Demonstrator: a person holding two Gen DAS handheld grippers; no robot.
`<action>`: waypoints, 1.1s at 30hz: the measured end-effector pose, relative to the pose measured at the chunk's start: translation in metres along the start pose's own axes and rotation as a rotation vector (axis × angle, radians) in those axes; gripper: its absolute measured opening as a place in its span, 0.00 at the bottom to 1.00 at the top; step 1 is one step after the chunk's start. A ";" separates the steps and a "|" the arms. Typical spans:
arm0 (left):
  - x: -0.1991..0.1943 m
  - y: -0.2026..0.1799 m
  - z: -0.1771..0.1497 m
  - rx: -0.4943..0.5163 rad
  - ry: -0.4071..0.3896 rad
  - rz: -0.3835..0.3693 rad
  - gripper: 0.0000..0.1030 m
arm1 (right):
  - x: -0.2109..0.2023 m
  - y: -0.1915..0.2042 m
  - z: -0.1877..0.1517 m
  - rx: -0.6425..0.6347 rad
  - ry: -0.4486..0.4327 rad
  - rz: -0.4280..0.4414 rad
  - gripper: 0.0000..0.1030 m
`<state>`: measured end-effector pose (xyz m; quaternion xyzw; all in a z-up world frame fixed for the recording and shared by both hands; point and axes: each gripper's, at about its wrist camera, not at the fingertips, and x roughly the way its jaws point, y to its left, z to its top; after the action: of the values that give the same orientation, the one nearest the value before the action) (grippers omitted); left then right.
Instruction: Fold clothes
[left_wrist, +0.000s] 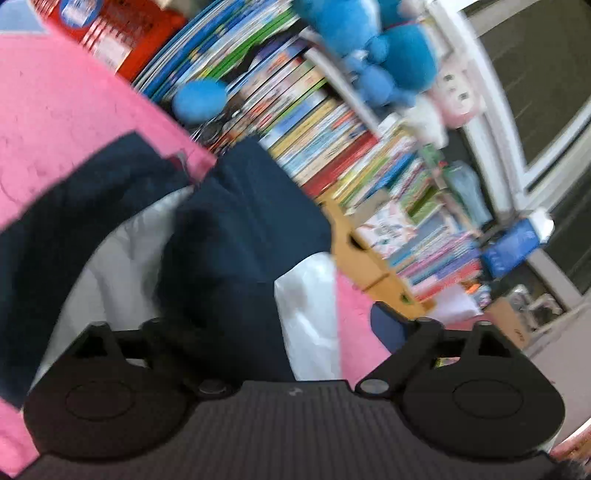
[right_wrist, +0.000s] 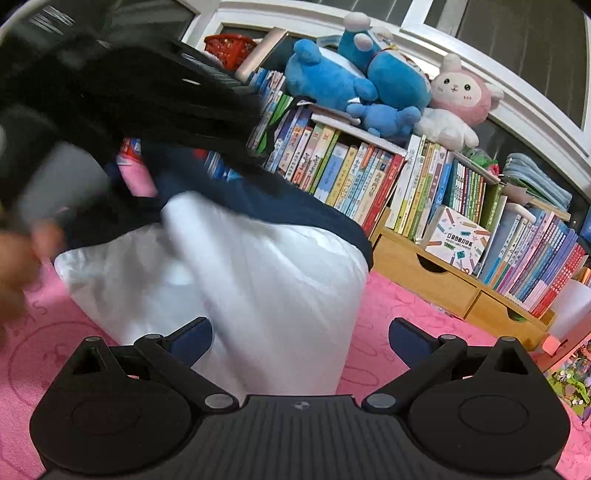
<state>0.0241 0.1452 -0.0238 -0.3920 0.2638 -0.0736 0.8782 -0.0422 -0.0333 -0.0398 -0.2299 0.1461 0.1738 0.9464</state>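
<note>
In the left wrist view, blurred and tilted, the left gripper (left_wrist: 273, 325) has its jaws spread wide; only the right blue pad shows clearly, the left one being lost against dark cloth. A navy and white garment (left_wrist: 236, 236) lies bunched on the pink blanket (left_wrist: 62, 107) just ahead of the jaws and partly between them, but the pads do not press on it. Beyond it, to the far right, a row of books (left_wrist: 325, 140) runs along a wooden shelf, with blue plush toys (left_wrist: 373, 48) on top and a window frame (left_wrist: 491, 122) behind. In the right wrist view, sharper, the right gripper (right_wrist: 301, 338) also stands with its fingers (right_wrist: 192, 338) wide apart, the white part of the garment (right_wrist: 236, 280) lying between them and running away from the camera, its navy part at the far side; the left pad lies against or just beside the cloth and the right pad is clear of it, so nothing is clamped. At upper left, the left gripper (right_wrist: 155, 96) appears as a dark blurred shape above the garment's far left end, with a hand (right_wrist: 14, 266) blurred at the left edge. The wooden shelf (right_wrist: 436, 273) with drawers, the books (right_wrist: 351, 173), the blue plush toys (right_wrist: 354, 81) and a pink rabbit plush (right_wrist: 461, 92) fill the far side.
</note>
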 end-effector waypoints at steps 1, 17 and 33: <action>0.008 0.002 0.002 -0.022 0.013 0.017 0.89 | 0.001 0.001 0.000 -0.003 0.006 0.000 1.00; -0.069 0.014 0.030 0.119 -0.193 0.128 0.12 | 0.013 0.011 0.001 -0.057 0.074 0.000 1.00; -0.020 0.026 0.030 -0.072 -0.098 0.009 0.11 | 0.018 0.024 0.000 -0.115 0.089 -0.012 1.00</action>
<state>0.0209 0.1888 -0.0183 -0.4252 0.2248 -0.0408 0.8758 -0.0359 -0.0089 -0.0554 -0.2923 0.1765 0.1658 0.9252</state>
